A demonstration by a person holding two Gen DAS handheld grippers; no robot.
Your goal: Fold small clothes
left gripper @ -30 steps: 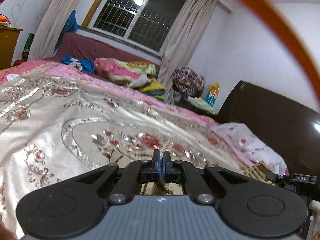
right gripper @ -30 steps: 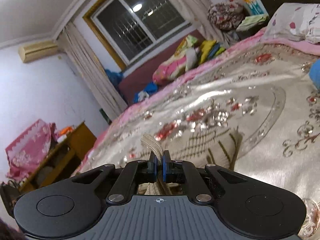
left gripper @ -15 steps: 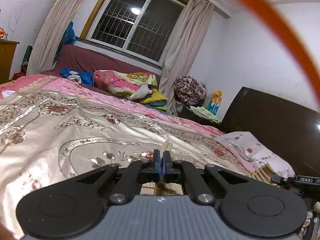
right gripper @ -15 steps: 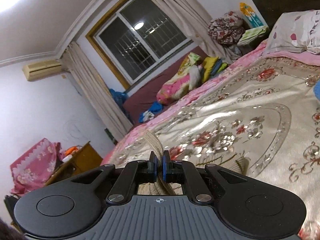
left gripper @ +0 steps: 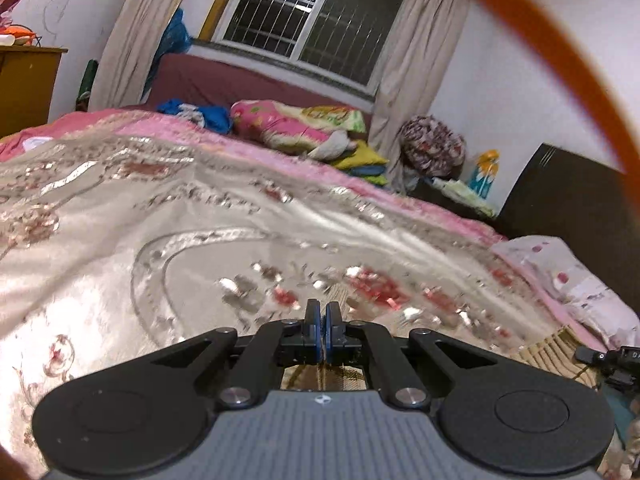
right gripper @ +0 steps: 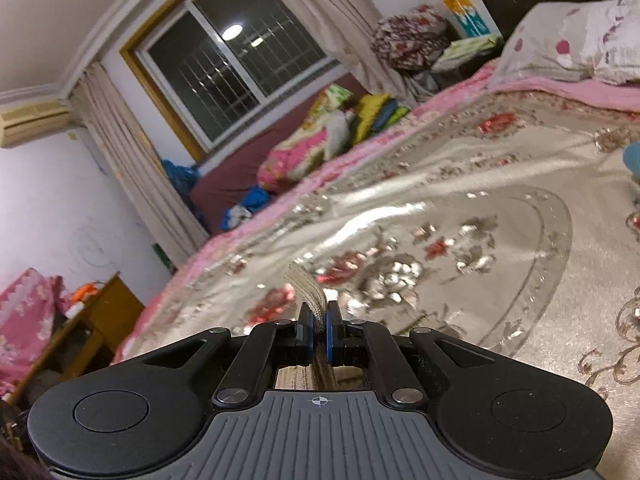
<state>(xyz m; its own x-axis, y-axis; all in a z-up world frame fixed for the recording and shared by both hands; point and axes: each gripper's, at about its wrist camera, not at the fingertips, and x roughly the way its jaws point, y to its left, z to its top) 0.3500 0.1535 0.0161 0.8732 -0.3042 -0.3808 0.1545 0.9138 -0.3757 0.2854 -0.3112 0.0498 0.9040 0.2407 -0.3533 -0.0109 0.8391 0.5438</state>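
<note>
While both views were smeared by motion blur, the bed (left gripper: 120, 240) still filled most of each, spread with a shiny cream coverlet (right gripper: 460, 208) worked in red flowers and edged in pink. Behind its far side stood a barred window (left gripper: 316, 20) between pale curtains (left gripper: 416, 60), with a maroon couch (left gripper: 240, 80) under the sill carrying a pink floral bundle (left gripper: 288, 128) and some blue cloth (left gripper: 200, 114). A dark headboard (left gripper: 560, 196) rose at the right of the left wrist view, with a spotted pillow (right gripper: 580, 40) lying against it. A wooden cabinet (right gripper: 92, 328) stood low at the left of the right wrist view, and an air conditioner (right gripper: 32, 122) hung high on that wall.

The small garment, a beige ribbed knit (right gripper: 310, 292), lay low over the coverlet near the foot of both views. The right gripper (right gripper: 319, 330) had its jaws clamped on a bunched fold of the knit, which stuck up ahead of the blue pads and hung down behind them. The left gripper (left gripper: 322, 330) had its jaws pressed nearly together on a thin edge of the same cloth, whose striped weave showed below the pads and again at the right of that view (left gripper: 548, 350). A black part of the other gripper (left gripper: 608, 360) showed at that edge.
</note>
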